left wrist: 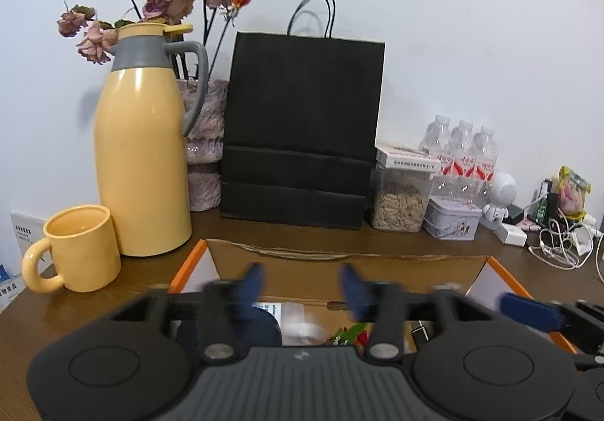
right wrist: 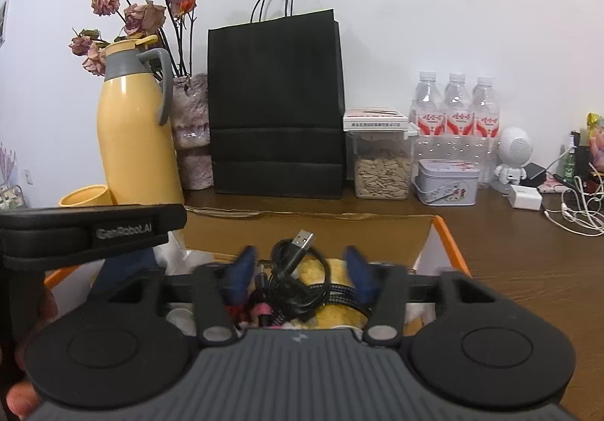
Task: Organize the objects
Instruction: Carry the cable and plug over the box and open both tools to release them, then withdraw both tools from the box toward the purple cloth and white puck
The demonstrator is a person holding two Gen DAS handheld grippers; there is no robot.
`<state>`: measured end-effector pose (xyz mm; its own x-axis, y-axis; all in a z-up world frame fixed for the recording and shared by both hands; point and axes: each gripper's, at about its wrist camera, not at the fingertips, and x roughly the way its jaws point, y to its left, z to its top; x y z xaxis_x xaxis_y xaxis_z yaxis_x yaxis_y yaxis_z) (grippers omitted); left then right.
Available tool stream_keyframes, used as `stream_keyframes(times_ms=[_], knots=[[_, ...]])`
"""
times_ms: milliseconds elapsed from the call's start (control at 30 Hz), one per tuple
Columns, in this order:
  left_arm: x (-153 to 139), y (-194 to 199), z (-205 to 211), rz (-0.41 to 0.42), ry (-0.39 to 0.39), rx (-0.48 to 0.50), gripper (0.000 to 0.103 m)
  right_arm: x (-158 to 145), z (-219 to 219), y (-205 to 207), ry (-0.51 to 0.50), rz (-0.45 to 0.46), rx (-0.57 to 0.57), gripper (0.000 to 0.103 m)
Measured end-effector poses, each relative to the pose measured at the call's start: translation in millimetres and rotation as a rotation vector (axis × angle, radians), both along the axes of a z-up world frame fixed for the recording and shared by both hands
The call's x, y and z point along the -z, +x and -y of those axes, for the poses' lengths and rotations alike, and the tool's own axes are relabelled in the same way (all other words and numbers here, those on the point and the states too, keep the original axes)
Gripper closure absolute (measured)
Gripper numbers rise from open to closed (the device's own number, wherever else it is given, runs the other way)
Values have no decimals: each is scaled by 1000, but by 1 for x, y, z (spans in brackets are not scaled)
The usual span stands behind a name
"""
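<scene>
black cable [right wrist: 298, 270] right view only, perhaps loose

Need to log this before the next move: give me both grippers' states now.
Left gripper: open, nothing between its fingers, over the cardboard box.
Right gripper: open, pads clear of the black USB cable lying in the box.

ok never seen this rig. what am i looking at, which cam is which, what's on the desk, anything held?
No robot arm: a person carries two handheld grippers, each with a fisheye camera looking along its blue fingers. One picture is from the left gripper, the other from the right gripper. Both hang open over an open cardboard box and hold nothing. A coiled USB cable lies in the box below the right one. On the desk behind: a yellow thermos, mug, black paper bag and water bottles.
</scene>
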<state>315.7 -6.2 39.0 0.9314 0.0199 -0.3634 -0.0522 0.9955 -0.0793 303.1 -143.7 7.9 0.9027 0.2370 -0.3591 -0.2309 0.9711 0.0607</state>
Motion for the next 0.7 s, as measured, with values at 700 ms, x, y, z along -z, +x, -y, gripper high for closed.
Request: stream_keyframes(times_ms=[700], knots=[[-5, -21, -2, 53, 1, -27, 0, -9, 14, -23, -15, 72, 43, 0]])
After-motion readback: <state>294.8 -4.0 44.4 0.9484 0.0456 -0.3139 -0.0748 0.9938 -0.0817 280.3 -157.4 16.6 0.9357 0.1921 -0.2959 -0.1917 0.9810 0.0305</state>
